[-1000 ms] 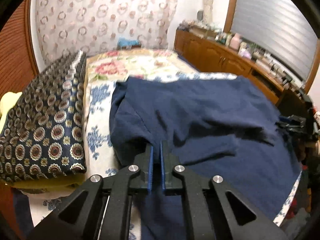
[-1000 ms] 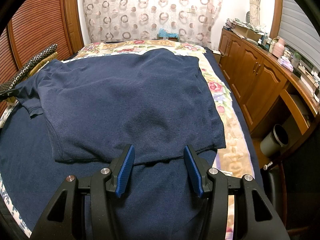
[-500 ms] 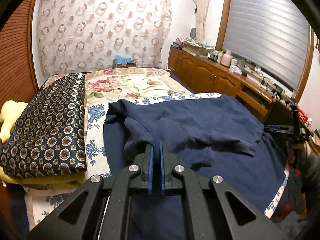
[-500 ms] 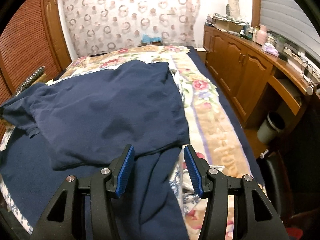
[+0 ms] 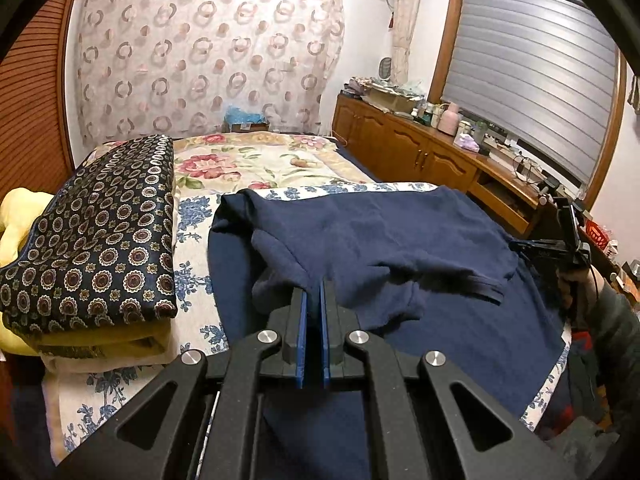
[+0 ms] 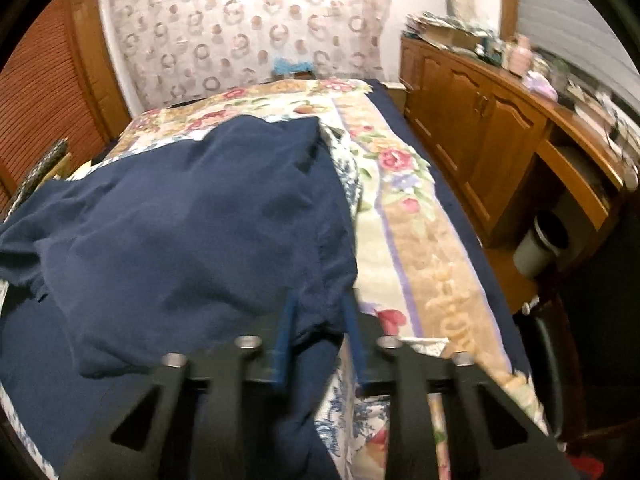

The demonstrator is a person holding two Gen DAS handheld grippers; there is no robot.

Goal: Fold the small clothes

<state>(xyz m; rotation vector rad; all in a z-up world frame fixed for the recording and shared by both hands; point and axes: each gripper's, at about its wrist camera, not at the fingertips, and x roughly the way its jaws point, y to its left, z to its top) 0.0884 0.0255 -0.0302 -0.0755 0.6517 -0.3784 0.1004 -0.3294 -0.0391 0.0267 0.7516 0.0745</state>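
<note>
The navy garment (image 5: 384, 240) is lying across the near part of the bed (image 5: 256, 168), spread over a darker blue cover, with its far edge reaching the band of blue-flowered sheet that runs across the bed's width. The left gripper (image 5: 314, 292) is clenching a bunched fold of that garment at its corner toward the bed's left edge; the blue pads (image 5: 303, 320) are sitting almost together with cloth rising out of the narrow gap.

The right gripper (image 6: 318, 312) has just been closing, and its jaws are now standing narrow with a fold of the same navy cloth hanging between them near the bed's right edge. That view is smeared, so the pads are probably pressing the fabric, though it cannot be told for certain. In the left wrist view the right gripper is showing small at the garment's right corner, carried in a person's hand (image 5: 576, 284).

A folded patterned quilt (image 5: 96, 232) is resting on yellow bedding along the bed's left edge, just beside the garment. A wooden cabinet (image 6: 480, 128) is running along the room's right side, well apart from the cloth.
</note>
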